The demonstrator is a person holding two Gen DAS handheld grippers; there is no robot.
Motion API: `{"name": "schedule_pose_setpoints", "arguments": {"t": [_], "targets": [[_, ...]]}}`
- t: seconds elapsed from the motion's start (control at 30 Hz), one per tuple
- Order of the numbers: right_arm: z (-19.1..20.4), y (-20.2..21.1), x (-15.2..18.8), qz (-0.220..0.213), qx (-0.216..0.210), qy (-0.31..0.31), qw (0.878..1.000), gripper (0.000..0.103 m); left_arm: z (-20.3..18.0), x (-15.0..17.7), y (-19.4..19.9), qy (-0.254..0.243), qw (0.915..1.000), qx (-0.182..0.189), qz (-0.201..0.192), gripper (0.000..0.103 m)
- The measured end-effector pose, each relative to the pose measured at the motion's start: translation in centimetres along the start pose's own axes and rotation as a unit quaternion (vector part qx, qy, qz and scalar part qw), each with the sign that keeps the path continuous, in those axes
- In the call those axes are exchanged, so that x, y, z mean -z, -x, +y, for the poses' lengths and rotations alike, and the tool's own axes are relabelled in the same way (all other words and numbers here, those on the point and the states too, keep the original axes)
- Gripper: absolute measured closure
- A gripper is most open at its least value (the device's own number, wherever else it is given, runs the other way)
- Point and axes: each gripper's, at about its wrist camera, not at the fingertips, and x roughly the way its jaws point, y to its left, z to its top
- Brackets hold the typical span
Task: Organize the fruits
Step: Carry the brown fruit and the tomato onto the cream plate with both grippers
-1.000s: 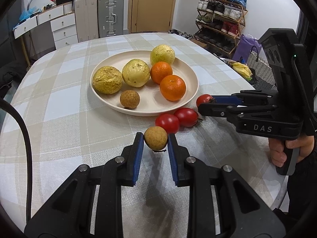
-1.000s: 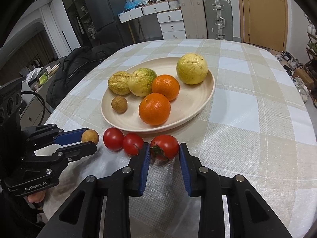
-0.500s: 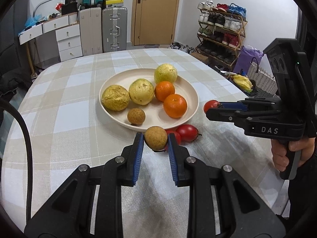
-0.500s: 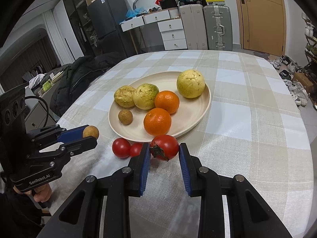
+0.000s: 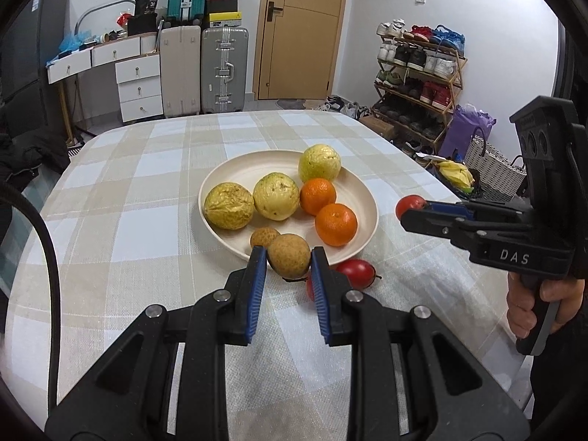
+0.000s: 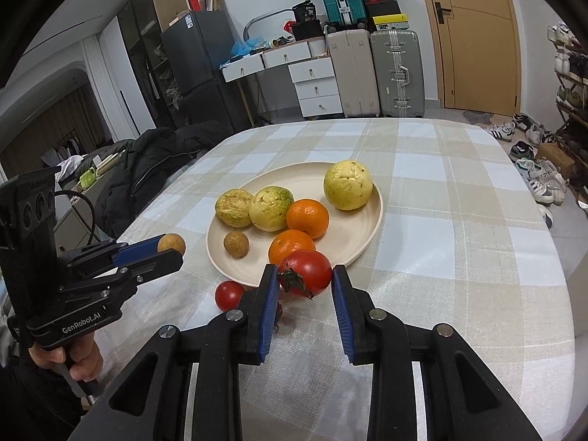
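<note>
Left hand-held gripper (image 5: 288, 257): clamped on brown longan (image 5: 288, 255). Right hand-held gripper (image 6: 304, 275): clamped on red tomato (image 6: 307, 272). Both near plate (image 6: 364, 237) on desk (image 6: 459, 257).

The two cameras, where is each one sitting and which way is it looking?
Left wrist view: sits on the left claw, looking down its fingers at a held brown fruit; the other hand shows at right.
Right wrist view: sits on the right claw, looking at a held tomato; the other hand shows at left.
Both see the plate of fruit.
</note>
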Motion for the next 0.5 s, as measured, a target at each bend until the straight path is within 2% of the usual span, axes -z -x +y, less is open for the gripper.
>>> {"name": "schedule_pose_setpoints", "arguments": {"t": [0.2,0.5], "targets": [[0.2,-0.1,0.0,-0.007,0.009,0.000,1.000,0.073,0.0,-0.7,-0.2,0.000,0.9999,-0.006,-0.011,0.081],[0.3,-0.6,-0.2,-0.012,0.014,0.001,1.000,0.073,0.4,-1.0,-2.0,0.003,0.9998,-0.017,-0.007,0.081]]}}
